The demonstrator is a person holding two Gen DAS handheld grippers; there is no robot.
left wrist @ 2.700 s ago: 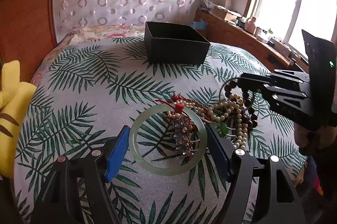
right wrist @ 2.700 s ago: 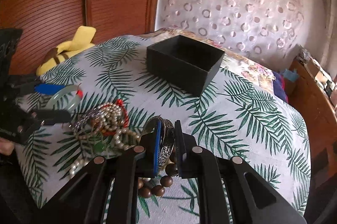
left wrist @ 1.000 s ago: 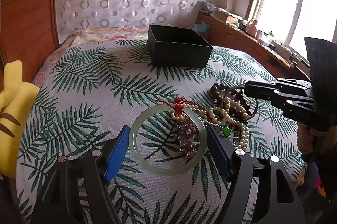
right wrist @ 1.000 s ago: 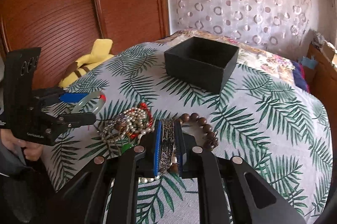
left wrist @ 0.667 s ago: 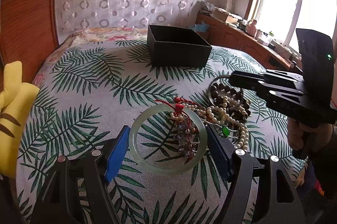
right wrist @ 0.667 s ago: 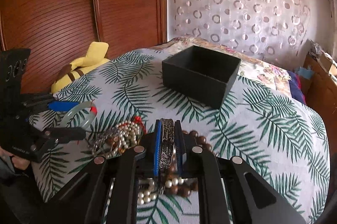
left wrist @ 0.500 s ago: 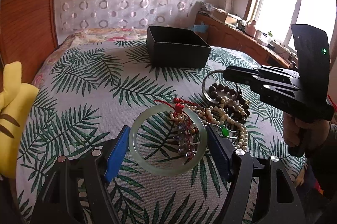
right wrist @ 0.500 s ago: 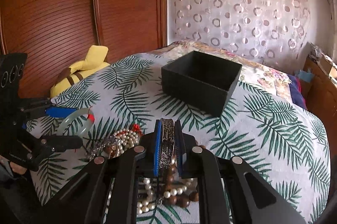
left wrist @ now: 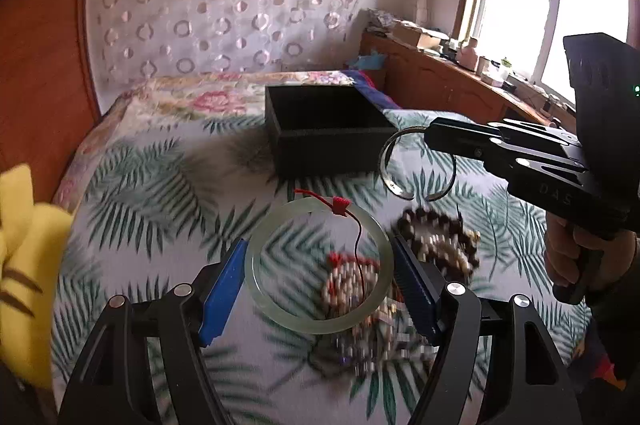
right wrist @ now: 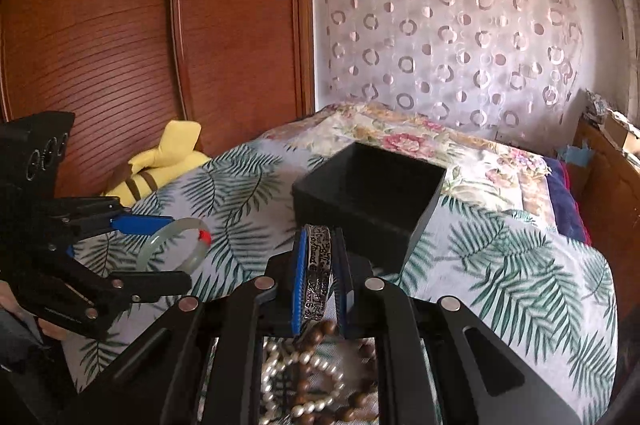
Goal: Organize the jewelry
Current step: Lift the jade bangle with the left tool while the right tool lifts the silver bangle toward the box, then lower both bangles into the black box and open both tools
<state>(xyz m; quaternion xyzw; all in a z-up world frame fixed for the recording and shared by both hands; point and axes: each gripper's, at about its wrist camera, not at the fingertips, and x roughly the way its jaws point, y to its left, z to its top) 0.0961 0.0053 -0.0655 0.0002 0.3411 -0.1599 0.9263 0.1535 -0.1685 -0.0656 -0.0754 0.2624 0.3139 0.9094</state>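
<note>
My left gripper is shut on a pale green jade bangle with a red cord, held lifted above the bed; it also shows in the right wrist view. My right gripper is shut on an engraved silver cuff bracelet, held in the air just short of the open black box. In the left wrist view the cuff hangs from the right gripper beside the box. A pile of pearl and wooden bead strands lies on the palm-leaf bedspread below.
A yellow plush toy lies at the bed's left edge by the wooden wardrobe. A floral quilt covers the far end. A wooden counter with clutter runs under the window on the right.
Both grippers have risen and moved toward the black box. The jade bangle has come up off the bead pile, and the silver cuff is now close to the box's near corner.
</note>
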